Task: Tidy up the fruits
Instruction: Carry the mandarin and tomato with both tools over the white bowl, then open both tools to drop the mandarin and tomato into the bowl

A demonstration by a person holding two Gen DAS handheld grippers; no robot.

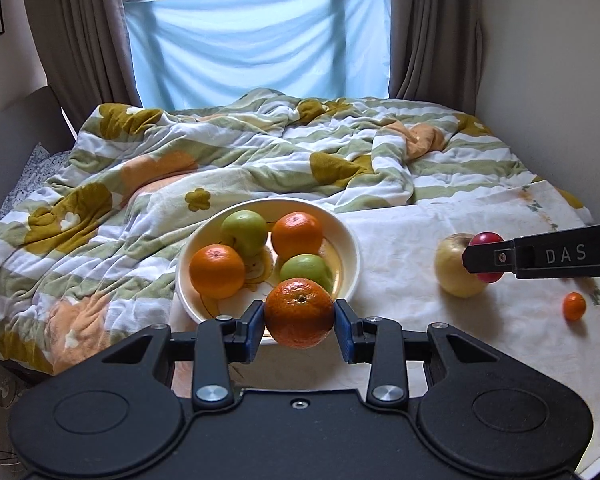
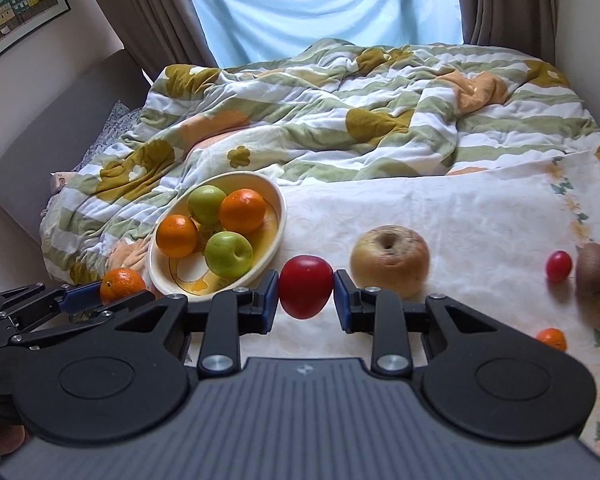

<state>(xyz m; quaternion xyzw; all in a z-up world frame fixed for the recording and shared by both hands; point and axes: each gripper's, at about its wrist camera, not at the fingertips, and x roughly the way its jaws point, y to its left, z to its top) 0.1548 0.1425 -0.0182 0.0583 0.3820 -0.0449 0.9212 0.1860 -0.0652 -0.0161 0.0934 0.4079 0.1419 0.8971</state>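
Observation:
My left gripper (image 1: 299, 314) is shut on an orange (image 1: 299, 312), held just in front of the near rim of a cream bowl (image 1: 350, 248). In the bowl lie two oranges (image 1: 297, 237) and two green apples (image 1: 245, 231). My right gripper (image 2: 306, 294) is shut on a red tomato-like fruit (image 2: 306, 286), right of the bowl (image 2: 278, 200) and left of a yellowish apple (image 2: 390, 260). In the right wrist view the left gripper (image 2: 100, 292) shows at the lower left with its orange (image 2: 122, 283). In the left wrist view the right gripper (image 1: 484, 258) enters from the right.
On the white cloth (image 2: 480, 216) lie a small red tomato (image 2: 559, 266), a kiwi (image 2: 595, 270) and a small orange fruit (image 2: 552, 338). A rumpled green-striped quilt (image 1: 220, 152) covers the bed behind the bowl. Walls and curtains close in both sides.

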